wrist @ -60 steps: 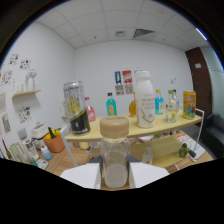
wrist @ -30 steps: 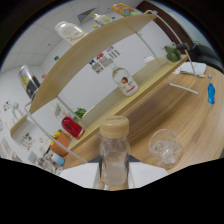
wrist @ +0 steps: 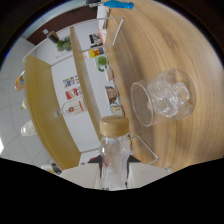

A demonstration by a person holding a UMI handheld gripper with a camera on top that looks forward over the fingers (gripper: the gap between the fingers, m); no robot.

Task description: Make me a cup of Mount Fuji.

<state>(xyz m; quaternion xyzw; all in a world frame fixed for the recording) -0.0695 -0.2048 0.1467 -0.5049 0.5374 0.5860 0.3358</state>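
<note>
My gripper (wrist: 116, 172) is shut on a clear bottle (wrist: 115, 152) with a light wooden cap (wrist: 116, 127), which sticks out ahead between the fingers. The whole view is rolled far over, so the bottle lies tipped toward its side. Just beyond the cap and to its right stands a clear glass (wrist: 162, 97) filled with ice cubes on the wooden table (wrist: 175, 45). The bottle's cap is still on and points past the glass's rim.
A wooden two-level shelf (wrist: 82, 85) with white metal legs holds several bottles and cans, among them a green-topped one (wrist: 102, 61). A blue tool (wrist: 120, 4) lies on the table far beyond the glass. White wall with small posters behind.
The gripper has kept rolling over with the bottle: from upright, to tilted, to nearly sideways now. The glass of ice has come closer and sits beside the bottle's cap.
</note>
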